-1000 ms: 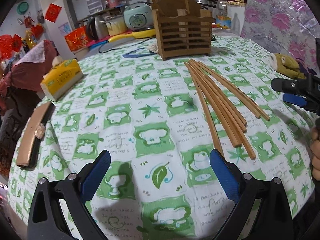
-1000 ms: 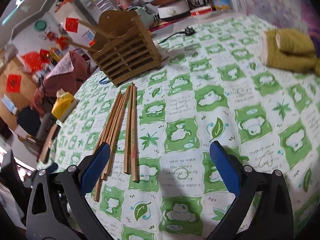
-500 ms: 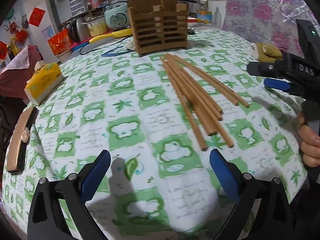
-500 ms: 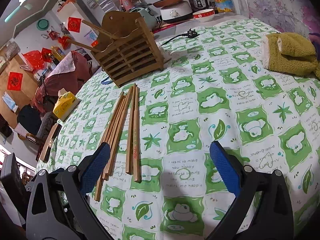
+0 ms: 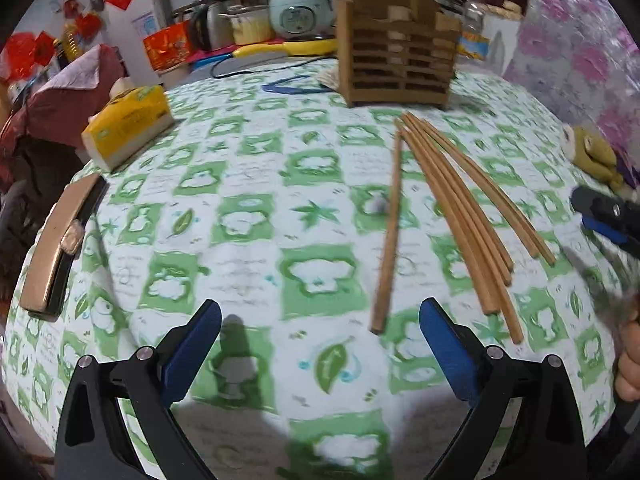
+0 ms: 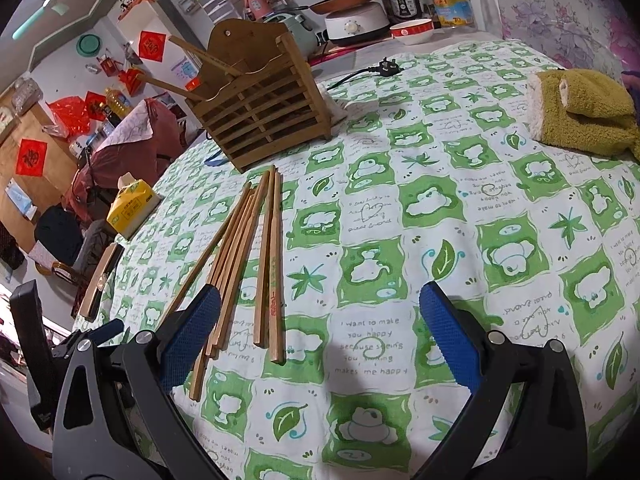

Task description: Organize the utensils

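Several wooden chopsticks (image 5: 452,208) lie loose on the green-checked tablecloth (image 5: 240,216), just near of the slatted wooden holder (image 5: 398,60), which already has a couple inside. Both the left gripper (image 5: 320,344) and right gripper (image 6: 320,332) hover with jaws spread, empty. Picking up looks next; the stray left stick seems easiest. A tissue pack (image 5: 128,124) and mustard towel (image 6: 580,108) sit well aside.

**Black clamp frames, blue textured pads**

The left black plastic two-finger gripper (image 5: 320,350) carries triangular cut-out arms, silver round screws at the pivots and blue pads (image 5: 446,350) on its fingers. The right black plastic two-finger gripper (image 6: 318,336) matches it — blue pads (image 6: 448,338) with a fine mesh texture, silver screws behind.
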Action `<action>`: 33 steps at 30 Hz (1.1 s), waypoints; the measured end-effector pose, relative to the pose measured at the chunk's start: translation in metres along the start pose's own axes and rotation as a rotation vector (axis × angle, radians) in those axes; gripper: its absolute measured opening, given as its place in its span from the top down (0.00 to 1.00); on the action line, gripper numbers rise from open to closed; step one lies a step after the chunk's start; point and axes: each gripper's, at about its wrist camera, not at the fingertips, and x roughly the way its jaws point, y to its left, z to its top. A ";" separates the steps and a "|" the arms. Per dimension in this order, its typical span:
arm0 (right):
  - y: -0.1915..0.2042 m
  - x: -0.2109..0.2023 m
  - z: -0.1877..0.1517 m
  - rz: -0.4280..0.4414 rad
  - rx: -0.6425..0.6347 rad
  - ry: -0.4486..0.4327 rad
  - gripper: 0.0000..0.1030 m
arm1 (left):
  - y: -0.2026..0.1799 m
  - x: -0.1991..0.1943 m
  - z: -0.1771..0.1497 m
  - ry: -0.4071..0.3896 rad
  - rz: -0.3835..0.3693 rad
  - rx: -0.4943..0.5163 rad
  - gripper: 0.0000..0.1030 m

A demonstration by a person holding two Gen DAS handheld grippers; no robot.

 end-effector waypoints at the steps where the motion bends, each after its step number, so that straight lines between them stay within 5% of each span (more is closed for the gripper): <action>1: 0.001 0.000 0.000 -0.009 -0.009 0.001 0.07 | -0.004 -0.002 0.000 -0.019 0.021 0.015 0.05; 7: 0.021 -0.003 -0.010 -0.122 -0.155 0.011 0.11 | -0.009 -0.006 -0.002 -0.047 0.063 0.040 0.09; 18: 0.050 0.004 -0.028 -0.218 -0.355 0.057 0.45 | -0.006 -0.005 -0.002 -0.041 0.037 0.028 0.13; 33: 0.052 0.017 -0.030 -0.178 -0.366 0.134 0.60 | -0.010 -0.004 -0.006 -0.038 -0.085 0.046 0.67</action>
